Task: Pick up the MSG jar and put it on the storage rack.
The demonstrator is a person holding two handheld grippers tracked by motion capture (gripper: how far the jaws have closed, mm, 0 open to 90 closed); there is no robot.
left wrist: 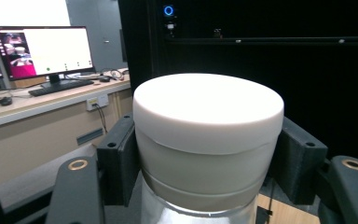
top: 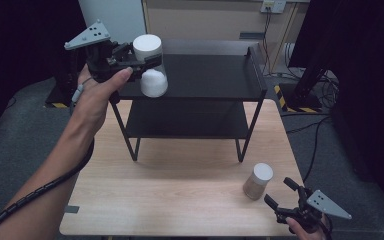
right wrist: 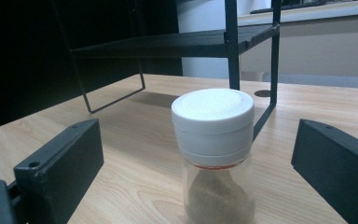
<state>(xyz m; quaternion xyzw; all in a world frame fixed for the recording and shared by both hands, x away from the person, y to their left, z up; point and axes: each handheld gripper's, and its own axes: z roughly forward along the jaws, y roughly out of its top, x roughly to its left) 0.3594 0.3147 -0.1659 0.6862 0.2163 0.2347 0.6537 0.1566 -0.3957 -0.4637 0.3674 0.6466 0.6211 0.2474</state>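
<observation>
Nearest the person, at the counter's front right corner, the right hand-held gripper sits low with its jaws spread wide, gripping nothing. Just ahead of it stands a clear jar with brown powder, white-capped and upright on the wood. In the right gripper view this jar stands between the two black jaws with a clear gap on either side, touching neither.

Farther back, a black two-tier shelf stands on the counter. Above its upper tier's left end, the left hand-held gripper is raised in the person's left hand, jaws closed on a jar with white contents, clamped just under its white cap. In the left gripper view the pads press the jar from both sides. Whether its base touches the shelf is hard to judge; it seems held clear of it.
</observation>
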